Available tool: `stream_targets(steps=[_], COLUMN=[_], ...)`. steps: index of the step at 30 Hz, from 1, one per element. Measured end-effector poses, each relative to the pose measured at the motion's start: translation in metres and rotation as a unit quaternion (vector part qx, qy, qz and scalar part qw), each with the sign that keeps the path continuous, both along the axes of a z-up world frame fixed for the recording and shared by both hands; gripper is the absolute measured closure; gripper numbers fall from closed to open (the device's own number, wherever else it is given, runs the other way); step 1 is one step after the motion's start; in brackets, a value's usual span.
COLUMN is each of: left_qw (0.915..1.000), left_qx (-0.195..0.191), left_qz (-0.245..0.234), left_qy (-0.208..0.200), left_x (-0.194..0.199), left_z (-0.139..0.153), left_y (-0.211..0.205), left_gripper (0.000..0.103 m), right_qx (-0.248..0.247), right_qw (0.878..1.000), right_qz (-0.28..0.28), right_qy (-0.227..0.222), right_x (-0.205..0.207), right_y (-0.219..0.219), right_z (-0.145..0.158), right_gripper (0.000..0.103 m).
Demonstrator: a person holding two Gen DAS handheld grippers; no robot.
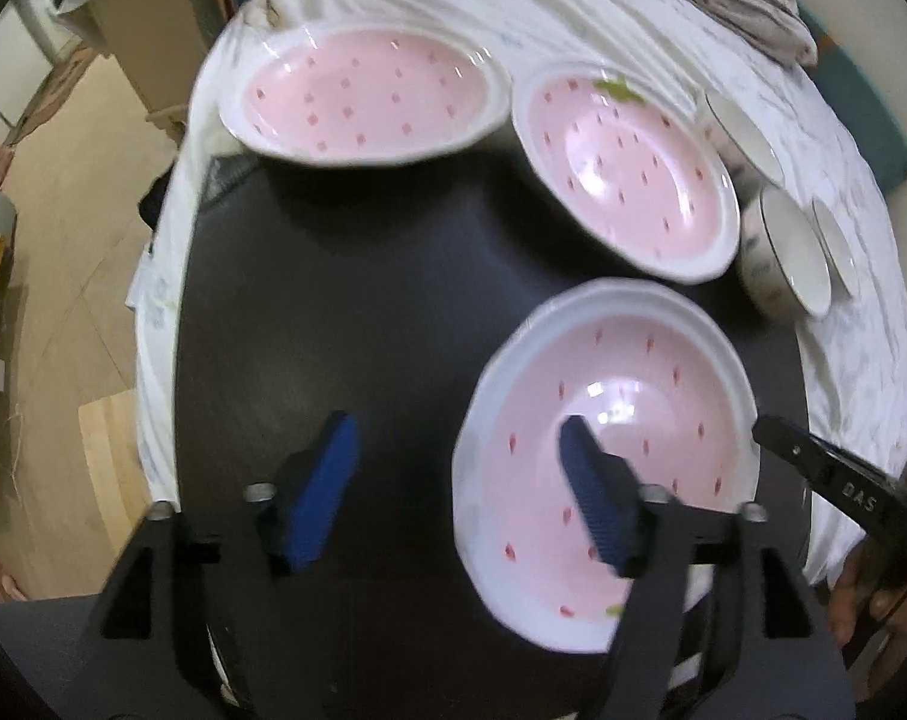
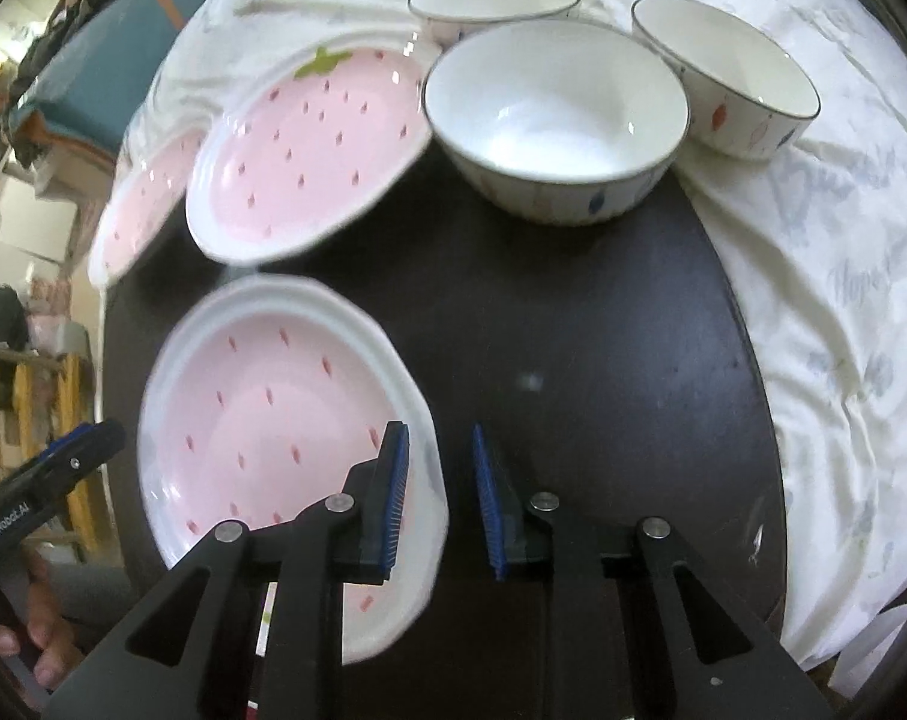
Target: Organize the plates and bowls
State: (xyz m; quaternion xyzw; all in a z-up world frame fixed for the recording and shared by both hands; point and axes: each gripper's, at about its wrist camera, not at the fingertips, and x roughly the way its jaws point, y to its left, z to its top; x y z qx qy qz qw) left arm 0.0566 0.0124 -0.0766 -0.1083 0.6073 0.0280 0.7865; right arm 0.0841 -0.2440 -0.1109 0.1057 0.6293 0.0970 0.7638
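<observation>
Three pink strawberry plates lie on a dark round table [image 1: 345,312]. In the left wrist view the near plate [image 1: 633,396] is at lower right. My left gripper [image 1: 460,456] is open and straddles its left rim, one pad above the plate, the other over bare table. In the right wrist view my right gripper [image 2: 438,468] is open across the right rim of that near plate [image 2: 255,408]. Two more plates [image 2: 309,162] [image 2: 141,204] sit behind it. Three white bowls with dark rims [image 2: 555,120] [image 2: 729,72] [image 2: 495,0] stand at the back.
A crumpled white cloth [image 2: 843,312] drapes the table's far and right edges, under some of the dishes. A wooden floor [image 1: 63,276] with cardboard and clutter lies beyond the left edge. A hand [image 2: 33,648] holds the left gripper's handle.
</observation>
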Motion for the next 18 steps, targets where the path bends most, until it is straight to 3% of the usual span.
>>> stream_targets(steps=[2,4,5,9,13,18], left_qw=[0.9999,0.9998,0.9997,0.9993,0.9993,0.9989], left_qx=[0.003,0.007,0.009,0.030,0.032,0.045], left_qz=[0.011,0.019,0.020,0.013,0.014,0.009], left_qy=[-0.005,-0.005,-0.007,-0.017,-0.015,-0.015], left_x=[0.008,0.019,0.023,0.038,0.050,0.072], left_z=[0.003,0.004,0.003,0.000,-0.002,-0.013], left_y=[0.001,-0.001,-0.003,-0.012,-0.011,-0.018], left_gripper=[0.029,0.029,0.029,0.029,0.029,0.029], right_qx=[0.016,0.032,0.040,0.090,0.166,0.197], right_qw=[1.000,0.999,0.998,0.994,0.978,0.967], right_qz=[-0.013,-0.029,-0.037,-0.067,-0.128,-0.161], right_qy=[-0.001,-0.004,-0.008,-0.011,0.004,0.010], right_x=[0.007,0.013,0.016,0.027,0.043,0.057], right_y=[-0.004,-0.007,-0.009,-0.014,-0.030,-0.024], right_z=[0.003,0.006,0.008,0.009,-0.001,-0.013], right_gripper=[0.072,0.049,0.047,0.047,0.047,0.047])
